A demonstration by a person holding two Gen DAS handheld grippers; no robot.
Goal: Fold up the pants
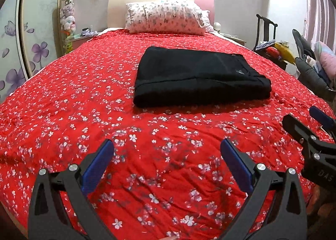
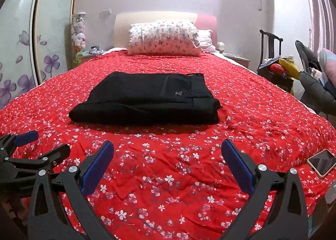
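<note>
the left gripper [image 1: 167, 160] is spread wide, its blue-padded fingers [image 1: 97, 168] far apart with nothing between them but the red flowered bedspread [image 1: 84, 97] below. it holds nothing, and whether it touches the cloth cannot be told. the right gripper [image 2: 168, 160] stands just as wide open and also has nothing in its grasp; its blue pads [image 2: 237, 168] hang over bare bedspread near the foot edge of the bed. each gripper shows at the edge of the other's view, so the two sit side by side, close together but apart.

the pants [image 1: 199, 78] are black and lie folded into a flat, thick rectangle on the middle of the bed, well ahead of both grippers and touched by neither. from the left wrist view they lie ahead and a little to the right; from the right wrist view they lie ahead and a little to the left. a small logo faces up near their right end, where the waistband edge shows.

beyond the pants a flowered pillow [image 1: 166, 18] leans at the headboard. a phone [image 2: 322, 163] lies face up on the bedspread near the right edge of the bed, just right of the right gripper. past that edge a chair [image 2: 271, 55] carries a heap of coloured things that cannot be made out.
</note>
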